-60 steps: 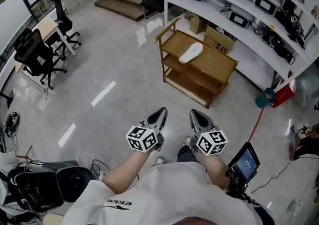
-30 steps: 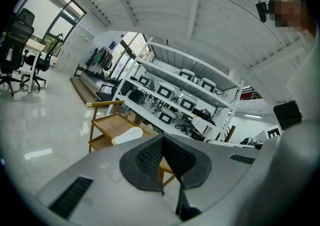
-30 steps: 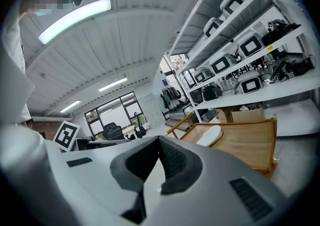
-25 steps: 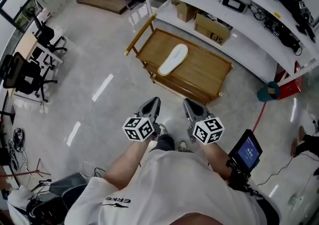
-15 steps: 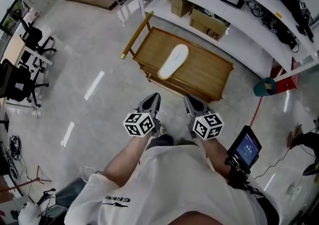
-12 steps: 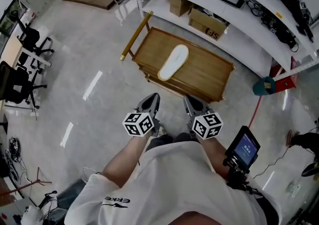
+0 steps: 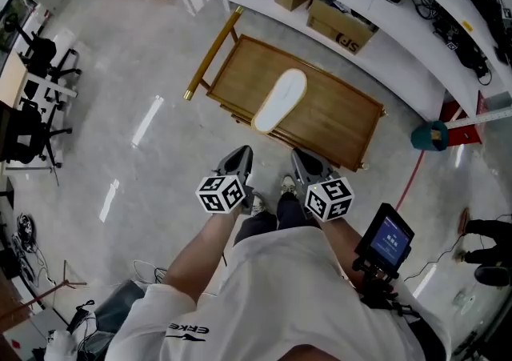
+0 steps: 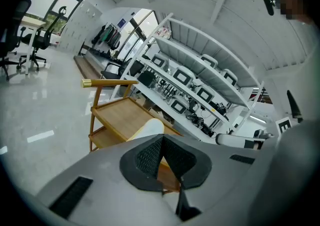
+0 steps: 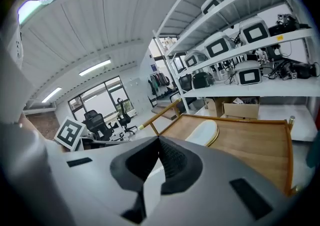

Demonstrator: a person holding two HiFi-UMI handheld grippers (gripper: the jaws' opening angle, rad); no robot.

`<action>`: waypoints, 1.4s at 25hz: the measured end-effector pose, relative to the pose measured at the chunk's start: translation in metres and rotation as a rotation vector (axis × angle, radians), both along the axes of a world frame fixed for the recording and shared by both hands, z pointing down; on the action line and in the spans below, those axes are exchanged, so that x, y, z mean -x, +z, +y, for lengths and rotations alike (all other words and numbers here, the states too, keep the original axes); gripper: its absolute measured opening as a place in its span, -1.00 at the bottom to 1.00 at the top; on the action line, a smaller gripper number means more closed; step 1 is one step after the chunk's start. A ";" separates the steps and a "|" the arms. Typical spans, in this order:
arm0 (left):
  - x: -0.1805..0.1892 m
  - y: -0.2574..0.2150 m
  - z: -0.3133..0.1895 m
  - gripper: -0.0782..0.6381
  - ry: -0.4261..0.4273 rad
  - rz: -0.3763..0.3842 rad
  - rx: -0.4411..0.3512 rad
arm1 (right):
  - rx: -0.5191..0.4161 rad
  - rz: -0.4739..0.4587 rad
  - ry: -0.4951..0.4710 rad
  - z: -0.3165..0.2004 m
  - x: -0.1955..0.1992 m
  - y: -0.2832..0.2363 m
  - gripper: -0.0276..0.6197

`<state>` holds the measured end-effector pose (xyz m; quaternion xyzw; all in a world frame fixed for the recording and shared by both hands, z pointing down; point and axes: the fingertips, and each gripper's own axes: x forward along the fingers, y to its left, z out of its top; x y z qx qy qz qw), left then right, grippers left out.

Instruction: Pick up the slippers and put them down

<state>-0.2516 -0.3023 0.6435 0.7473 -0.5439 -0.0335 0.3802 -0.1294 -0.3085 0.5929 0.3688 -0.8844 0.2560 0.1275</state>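
One white slipper (image 7: 280, 101) lies sole-up on the top shelf of a low wooden cart (image 7: 336, 123) just ahead of me. My left gripper (image 7: 239, 156) and right gripper (image 7: 298, 158) are held side by side short of the cart's near edge. Both are shut with nothing between the jaws. In the left gripper view the slipper (image 8: 148, 129) peeks over the shut left gripper (image 8: 161, 143), with the cart (image 8: 117, 115) behind. From the right gripper (image 9: 159, 143) the slipper (image 9: 203, 132) lies on the cart top (image 9: 255, 142). No second slipper shows.
White shelving (image 7: 400, 39) with monitors and cables runs behind the cart, with cardboard boxes (image 7: 344, 31) beneath. Office chairs (image 7: 32, 123) stand far left. A teal object (image 7: 428, 135) sits on the floor at right. A small screen (image 7: 386, 239) hangs by my right side.
The cart and slipper have drawn nearer in the head view as the person walked up. Both grippers came forward with them and stayed shut and empty.
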 end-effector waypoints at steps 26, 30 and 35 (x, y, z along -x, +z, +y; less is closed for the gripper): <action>-0.026 0.154 -0.068 -0.23 -0.009 0.157 0.220 | 0.179 0.053 -0.082 -0.068 -0.014 0.105 -0.91; -0.029 0.166 -0.082 -0.12 -0.017 0.198 0.228 | 0.189 0.064 -0.082 -0.070 -0.021 0.112 -0.91; -0.026 0.173 -0.093 -0.11 -0.030 0.216 0.238 | 0.205 0.071 -0.077 -0.071 -0.023 0.118 -0.91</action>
